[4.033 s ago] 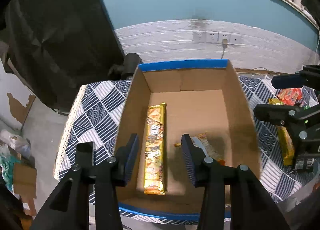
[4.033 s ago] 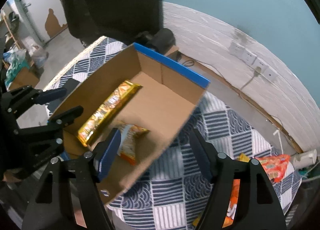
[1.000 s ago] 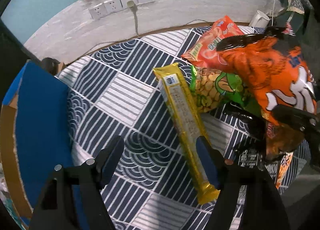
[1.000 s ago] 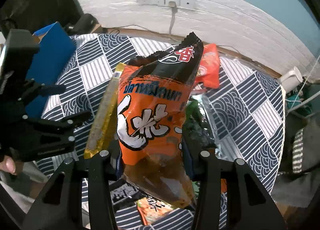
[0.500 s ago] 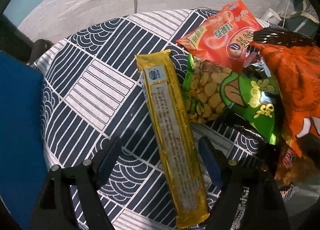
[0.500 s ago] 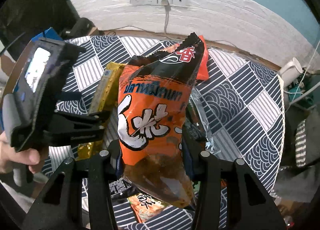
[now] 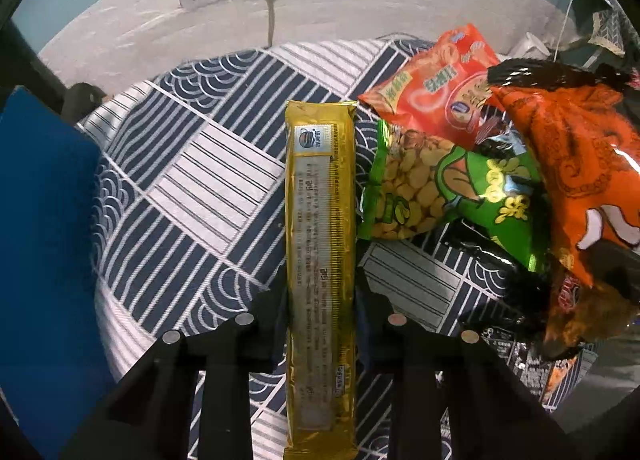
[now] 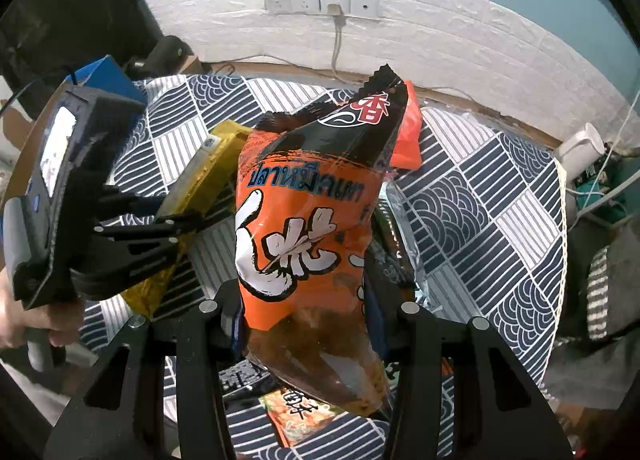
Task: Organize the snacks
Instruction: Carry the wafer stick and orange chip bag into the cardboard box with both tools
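Note:
A long yellow snack pack [image 7: 320, 200] lies lengthwise on the patterned tablecloth [image 7: 208, 196]. My left gripper [image 7: 320, 292] is shut on its lower half, one finger pressed against each long side. The right wrist view shows that same left gripper [image 8: 186, 228] clamped across the yellow pack [image 8: 204, 172], with a hand [image 8: 24, 324] on its handle. My right gripper [image 8: 304, 316] is shut on an orange snack bag [image 8: 304, 220] and holds it upright above the table. That orange bag [image 7: 580, 172] hangs at the right edge of the left wrist view.
A green peanut bag [image 7: 440, 188] and a red-orange bag [image 7: 440, 80] lie right of the yellow pack. Dark packets [image 8: 392, 244] and another orange packet [image 8: 300, 408] lie under the held bag. The blue-edged cardboard box [image 7: 44, 220] stands at the left. A wall with sockets [image 8: 320, 0] lies beyond.
My left gripper came down over the yellow pack and its jaws closed onto it. The right gripper kept still with the orange bag. Four seconds ago both were over the box.

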`<state>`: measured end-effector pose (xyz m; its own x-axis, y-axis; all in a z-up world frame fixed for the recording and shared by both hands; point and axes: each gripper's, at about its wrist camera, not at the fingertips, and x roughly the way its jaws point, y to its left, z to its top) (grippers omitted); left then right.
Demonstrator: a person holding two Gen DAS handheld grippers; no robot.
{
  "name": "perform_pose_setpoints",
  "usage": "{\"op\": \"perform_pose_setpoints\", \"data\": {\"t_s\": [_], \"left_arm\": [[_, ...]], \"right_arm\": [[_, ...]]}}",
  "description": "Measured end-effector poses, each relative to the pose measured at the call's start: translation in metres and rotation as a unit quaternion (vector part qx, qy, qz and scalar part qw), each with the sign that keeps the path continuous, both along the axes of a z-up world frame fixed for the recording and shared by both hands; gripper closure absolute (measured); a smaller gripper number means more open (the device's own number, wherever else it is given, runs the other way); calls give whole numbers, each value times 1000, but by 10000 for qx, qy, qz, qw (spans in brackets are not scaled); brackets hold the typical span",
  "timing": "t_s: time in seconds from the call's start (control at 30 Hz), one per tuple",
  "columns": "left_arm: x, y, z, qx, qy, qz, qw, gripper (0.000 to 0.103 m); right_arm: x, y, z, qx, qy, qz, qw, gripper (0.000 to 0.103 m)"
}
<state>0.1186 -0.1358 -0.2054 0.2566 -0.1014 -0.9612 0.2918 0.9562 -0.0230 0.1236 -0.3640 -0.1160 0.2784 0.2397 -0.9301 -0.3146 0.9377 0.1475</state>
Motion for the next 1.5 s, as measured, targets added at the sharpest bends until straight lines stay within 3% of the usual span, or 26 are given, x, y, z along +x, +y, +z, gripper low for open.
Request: {"op": "perform_pose_setpoints", "data": {"t_s": [0.7, 1.5], "left_arm": [[-56, 48, 89, -245, -655, 85, 9975, 75], [-97, 123, 152, -294, -1286, 264, 9909, 74]], "right_arm": [[-10, 34, 38, 120, -316, 234, 9992, 58], [-15, 113, 86, 498, -522, 797, 9942, 58]]}}
